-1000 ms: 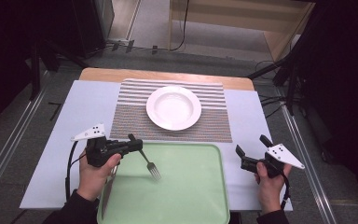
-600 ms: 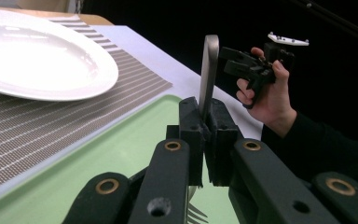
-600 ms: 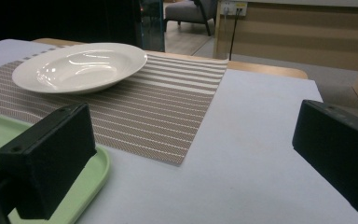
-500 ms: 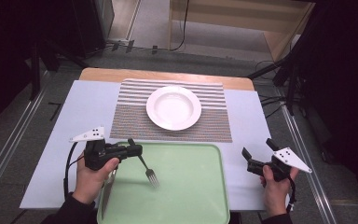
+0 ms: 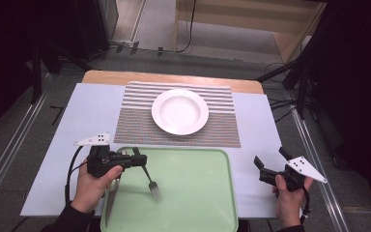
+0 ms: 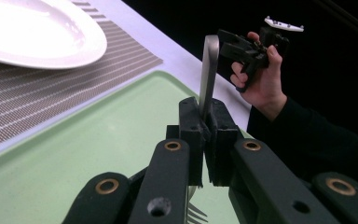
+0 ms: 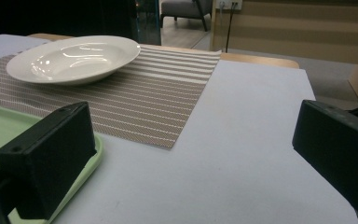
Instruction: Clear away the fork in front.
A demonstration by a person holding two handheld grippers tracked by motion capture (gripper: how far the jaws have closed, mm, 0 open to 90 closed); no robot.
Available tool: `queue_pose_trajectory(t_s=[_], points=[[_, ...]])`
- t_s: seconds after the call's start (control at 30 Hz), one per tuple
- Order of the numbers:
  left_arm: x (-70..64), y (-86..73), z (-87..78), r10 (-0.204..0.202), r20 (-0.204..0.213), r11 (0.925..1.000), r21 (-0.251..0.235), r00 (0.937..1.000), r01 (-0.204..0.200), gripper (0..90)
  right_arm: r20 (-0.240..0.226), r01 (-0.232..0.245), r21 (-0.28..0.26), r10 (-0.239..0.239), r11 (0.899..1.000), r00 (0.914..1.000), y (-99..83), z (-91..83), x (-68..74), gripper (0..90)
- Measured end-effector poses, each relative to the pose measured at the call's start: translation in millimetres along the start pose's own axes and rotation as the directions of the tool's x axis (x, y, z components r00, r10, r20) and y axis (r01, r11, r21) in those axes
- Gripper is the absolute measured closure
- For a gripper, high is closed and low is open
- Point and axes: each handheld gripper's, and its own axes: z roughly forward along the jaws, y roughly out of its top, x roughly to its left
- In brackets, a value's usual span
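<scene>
High view: fork (image 5: 150,182) clamped in left claw (image 5: 139,160), over tray (image 5: 198,193).

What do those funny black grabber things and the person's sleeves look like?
Each one, the left gripper and the right gripper, is black with two chunky block-shaped jaws. Brass-coloured rivets show on the left one's jaw arms. Each carries a pale grey three-cornered plate with small dark dots, and a black cable trails from it. The sleeves are dark.
</scene>
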Motion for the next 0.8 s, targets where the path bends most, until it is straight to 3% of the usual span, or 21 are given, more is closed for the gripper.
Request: queue_pose_trajectory(t_s=[0.4, 0.73, 0.8], points=[[3.8, -2.4, 5.5, -0.005, -0.020, 0.9993, 0.037, 0.9998, 0.006, 85.8, 0.004, -0.001, 0.003, 0.001, 1.000, 1.0000, -0.1, 0.5, -0.6, 0.0], [12.5, -4.2, 8.0, -0.030, -0.016, 0.9991, 0.028, 0.9994, 0.030, 85.5, 0.002, -0.007, 0.009, 0.007, 1.000, 1.0000, -0.5, 1.2, -0.4, 0.0], [12.9, -4.4, 8.9, -0.018, -0.043, 0.9994, 0.029, 0.9989, 0.019, 85.0, 0.005, -0.008, 0.010, 0.007, 1.000, 1.0000, -0.6, 1.3, -0.6, 0.0]])
